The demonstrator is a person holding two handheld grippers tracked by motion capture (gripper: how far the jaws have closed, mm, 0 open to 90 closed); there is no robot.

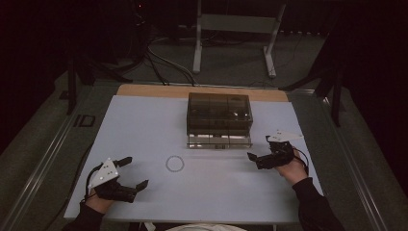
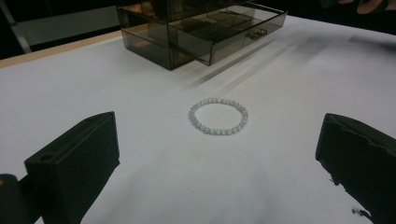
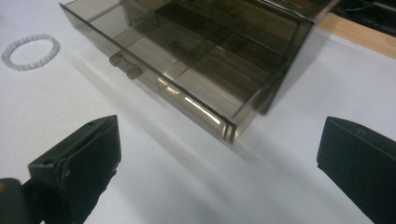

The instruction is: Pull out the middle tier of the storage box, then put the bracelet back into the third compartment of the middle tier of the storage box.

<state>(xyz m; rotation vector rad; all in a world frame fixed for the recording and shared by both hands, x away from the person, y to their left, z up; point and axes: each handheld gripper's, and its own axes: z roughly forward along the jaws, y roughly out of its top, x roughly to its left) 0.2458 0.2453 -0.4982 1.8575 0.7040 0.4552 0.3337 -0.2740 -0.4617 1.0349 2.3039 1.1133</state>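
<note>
A bracelet of pale beads lies flat on the white table, in front of a smoky see-through drawer box. The box's bottom drawer is pulled out; in the right gripper view the drawer shows divided compartments and a small handle. My left gripper rests at the near left, open, pointing at the bracelet, which lies a little beyond its jaws. My right gripper is open just right of the drawer's front corner, nothing between its jaws. The bracelet sits far off to its left.
The white table top ends in a wooden strip at the far edge. Beyond it, on the floor, are cables and a metal stand. A person's dark sleeve comes in at the near right.
</note>
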